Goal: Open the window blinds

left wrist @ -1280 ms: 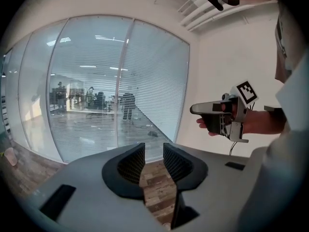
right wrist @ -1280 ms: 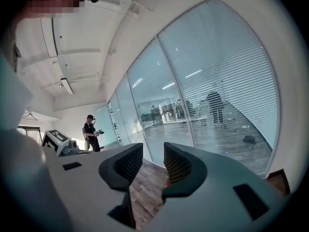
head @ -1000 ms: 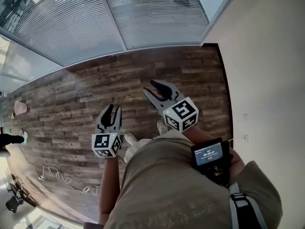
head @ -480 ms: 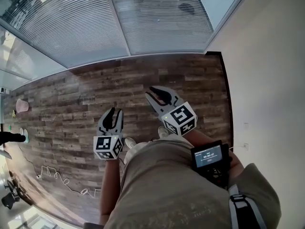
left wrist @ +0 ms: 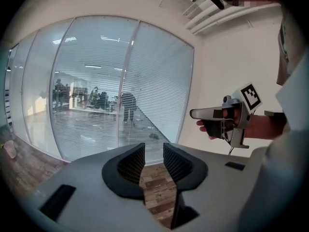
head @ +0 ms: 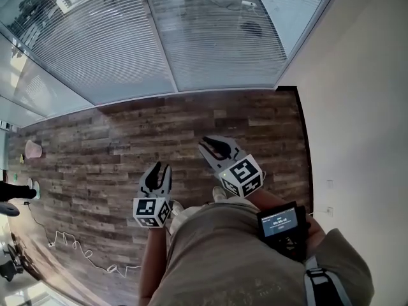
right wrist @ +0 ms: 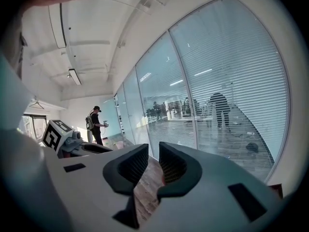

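White thin slats make up the window blinds (head: 210, 37). They hang behind the big glass panes, at the far edge of the wooden floor (head: 127, 139). They reach all the way down to the floor. The slats lie flat enough that you can see through the gaps: people and desks show on the other side.

This could mean two things. If "open" means turning the slats so you can look out, the blinds already lie that way. If "open" means pulling them up, they are down and that part is left. The pictures do not settle which it is. I can see no string or rod for moving the blinds in any view.

The left gripper (head: 158, 168) and the right gripper (head: 212, 145) are both held out in front of the person's body, over the floor. They point toward the glass but are well apart from it. Each one has its two jaws standing a little way apart, and there is only floor to see in the gap. Neither holds anything.

A plain pale wall (head: 357, 107) runs along the right side. A thin cable (head: 76, 250) lies on the floor to the left.
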### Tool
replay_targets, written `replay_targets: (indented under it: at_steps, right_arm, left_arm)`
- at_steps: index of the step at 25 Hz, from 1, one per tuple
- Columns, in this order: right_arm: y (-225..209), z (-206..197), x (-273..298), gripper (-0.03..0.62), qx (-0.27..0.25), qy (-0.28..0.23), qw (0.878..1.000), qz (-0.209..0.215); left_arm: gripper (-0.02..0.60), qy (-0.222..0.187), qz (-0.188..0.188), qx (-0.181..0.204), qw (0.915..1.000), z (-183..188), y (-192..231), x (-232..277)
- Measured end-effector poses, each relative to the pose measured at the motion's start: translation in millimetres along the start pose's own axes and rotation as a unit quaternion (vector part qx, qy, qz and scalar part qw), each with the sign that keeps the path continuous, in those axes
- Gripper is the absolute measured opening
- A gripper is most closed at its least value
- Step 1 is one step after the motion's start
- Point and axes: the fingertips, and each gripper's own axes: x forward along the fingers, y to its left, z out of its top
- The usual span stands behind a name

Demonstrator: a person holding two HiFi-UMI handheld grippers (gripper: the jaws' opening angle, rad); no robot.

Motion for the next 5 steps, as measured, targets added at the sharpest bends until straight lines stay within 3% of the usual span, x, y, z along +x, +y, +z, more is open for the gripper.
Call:
replay_targets:
  at_steps: [5]
  right_arm:
    - [-16.1,1.7,-13.7,0.067,-0.001,0.005,1.000,0.018]
  left_arm:
    - [0.114,-0.005,-0.001,-0.002,1.0000,9.7,-21.8,17.7]
